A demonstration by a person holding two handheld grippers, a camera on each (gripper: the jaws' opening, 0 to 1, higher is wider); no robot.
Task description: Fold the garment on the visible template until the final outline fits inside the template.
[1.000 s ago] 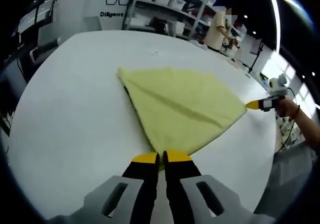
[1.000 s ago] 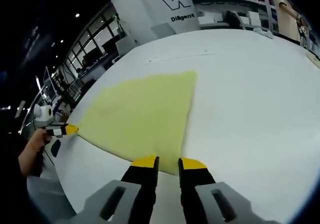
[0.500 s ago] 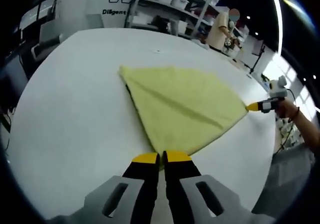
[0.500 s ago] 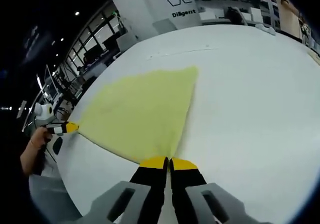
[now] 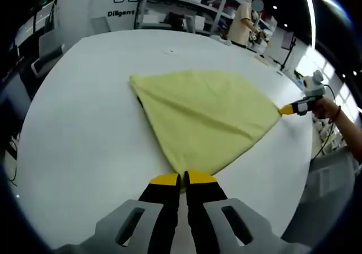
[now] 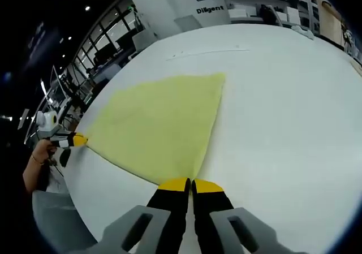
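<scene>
1. Yellow fabric, a soft garment (image 5: 206,121) already folded into a flat wedge, lies spread on the wide white table (image 5: 79,124), its far corner pointing toward the shelving at the back of the room

2. A second ago the right gripper (image 6: 189,183) stood with its yellow-tipped jaws parted just short of the cloth's near corner; by half a second ago they had come together on that corner, and they are pinched there now

3. The left gripper (image 5: 181,179) has kept its jaws pressed together on the opposite corner throughout, the hem caught between the tips

4. In the left gripper view the right gripper shows at the cloth's far right point (image 5: 294,107), held by a person's hand (image 5: 323,107); in the right gripper view the left gripper shows at the far left point (image 6: 76,140)

5. With both corners now gripped, the garment looks ready for its next fold, most likely lifting this long edge and carrying it over toward the far corner

6. No template outline can be made out on the table, so whether the present wedge already fits it cannot be judged
</scene>
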